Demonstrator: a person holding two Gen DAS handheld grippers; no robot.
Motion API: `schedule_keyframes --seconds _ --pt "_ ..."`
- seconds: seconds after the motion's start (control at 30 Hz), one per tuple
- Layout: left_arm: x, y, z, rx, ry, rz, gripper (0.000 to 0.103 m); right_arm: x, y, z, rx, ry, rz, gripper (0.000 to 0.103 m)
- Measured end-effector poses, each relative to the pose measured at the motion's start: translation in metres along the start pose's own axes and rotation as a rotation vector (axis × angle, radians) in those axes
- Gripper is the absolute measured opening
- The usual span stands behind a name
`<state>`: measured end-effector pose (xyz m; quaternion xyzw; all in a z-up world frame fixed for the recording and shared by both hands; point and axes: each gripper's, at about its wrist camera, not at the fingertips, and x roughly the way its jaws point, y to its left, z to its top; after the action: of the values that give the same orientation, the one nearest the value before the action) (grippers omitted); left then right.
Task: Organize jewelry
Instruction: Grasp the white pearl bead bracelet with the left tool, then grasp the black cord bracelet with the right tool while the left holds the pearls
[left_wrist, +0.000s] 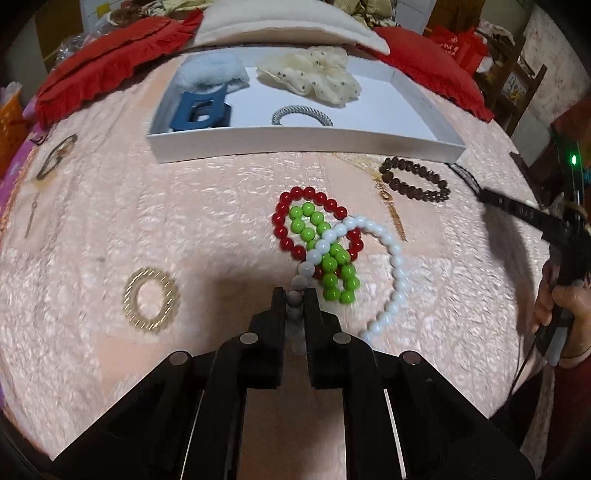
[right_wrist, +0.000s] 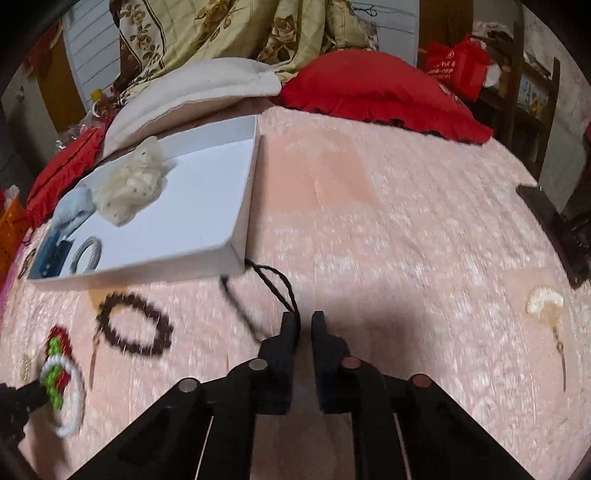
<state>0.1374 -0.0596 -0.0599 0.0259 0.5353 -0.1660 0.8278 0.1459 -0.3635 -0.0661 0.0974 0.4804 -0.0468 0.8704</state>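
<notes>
My left gripper (left_wrist: 294, 301) is shut on the white bead necklace (left_wrist: 395, 258), which trails right over a red bead bracelet (left_wrist: 284, 236) and a green bead string (left_wrist: 332, 258) on the pink bedspread. My right gripper (right_wrist: 303, 325) has a narrow gap with a thin black cord (right_wrist: 273, 277) running between the fingers; whether it grips the cord is unclear. A brown bead bracelet (left_wrist: 413, 181) lies near the white tray (left_wrist: 295, 146), which holds a cream scrunchie (left_wrist: 314, 74), a blue clip (left_wrist: 201, 110), a silver hair tie (left_wrist: 303, 114) and a pale blue scrunchie (left_wrist: 210, 72).
A gold ring-shaped hair tie (left_wrist: 151, 302) lies left of my left gripper. A dark hoop and an earring (left_wrist: 55, 157) lie far left. A white fan-shaped earring (right_wrist: 545, 302) lies right. Red pillows (right_wrist: 376, 85) and a cream cushion (right_wrist: 184, 99) sit behind the tray.
</notes>
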Motion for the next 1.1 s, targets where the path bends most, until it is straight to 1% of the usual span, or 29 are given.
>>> schedule_keyframes --seconds 0.17,0.23,0.33,0.43,0.47,0.5,0.57,0.67,0.73,0.77,0.8,0.83,0.87,0.9,0.97,1.0,1.1 --pt "-0.032 0.006 -0.008 -0.019 -0.056 -0.031 0.008 -0.020 0.000 -0.030 -0.002 0.025 0.087 0.004" --pt "-0.042 0.007 -0.007 -0.023 -0.073 -0.040 0.008 -0.027 0.003 -0.036 -0.005 0.016 0.101 0.004" --pt "-0.057 0.008 -0.007 -0.031 -0.099 -0.048 0.008 -0.038 0.002 -0.038 0.015 -0.014 0.122 0.004" --pt "-0.069 0.008 -0.009 -0.035 -0.117 -0.059 0.008 -0.037 -0.007 -0.029 0.067 -0.050 0.111 0.005" --pt "-0.072 0.008 -0.009 -0.035 -0.121 -0.063 0.008 -0.035 -0.010 -0.024 0.078 -0.053 0.097 0.014" --pt "-0.075 0.007 -0.009 -0.036 -0.124 -0.068 0.008 -0.030 -0.013 -0.017 0.086 -0.053 0.093 0.036" --pt "-0.080 0.003 -0.010 -0.033 -0.129 -0.074 0.008 -0.024 -0.014 -0.006 0.094 -0.070 0.099 0.054" --pt "-0.087 -0.002 -0.010 -0.014 -0.142 -0.074 0.008 -0.008 -0.005 0.010 0.055 -0.071 0.086 0.054" --pt "-0.091 -0.005 -0.009 -0.009 -0.148 -0.076 0.008 0.007 0.001 0.017 0.036 -0.037 0.054 0.051" --pt "-0.093 -0.006 -0.008 -0.010 -0.149 -0.080 0.008 0.016 0.005 0.021 0.023 -0.016 0.038 0.041" --pt "-0.095 -0.007 -0.007 -0.012 -0.152 -0.083 0.008 0.016 0.007 0.022 0.001 -0.035 0.009 0.035" --pt "-0.096 -0.008 -0.007 -0.012 -0.155 -0.085 0.008 0.018 0.011 0.023 -0.021 -0.024 -0.006 0.029" --pt "-0.100 -0.009 -0.006 -0.008 -0.163 -0.089 0.008 0.019 0.014 0.023 -0.044 -0.023 -0.021 0.017" --pt "-0.103 -0.010 -0.005 -0.004 -0.170 -0.091 0.008 0.018 0.017 0.022 -0.057 -0.012 -0.013 0.007" --pt "-0.110 -0.014 -0.003 0.008 -0.185 -0.098 0.008 0.015 0.019 0.016 -0.075 0.008 0.007 0.003" --pt "-0.113 -0.016 -0.003 0.012 -0.190 -0.102 0.008 0.011 0.020 0.011 -0.083 0.018 0.031 0.002" --pt "-0.118 -0.020 0.001 0.026 -0.200 -0.109 0.008 -0.001 0.018 -0.007 -0.073 0.066 0.143 0.002"
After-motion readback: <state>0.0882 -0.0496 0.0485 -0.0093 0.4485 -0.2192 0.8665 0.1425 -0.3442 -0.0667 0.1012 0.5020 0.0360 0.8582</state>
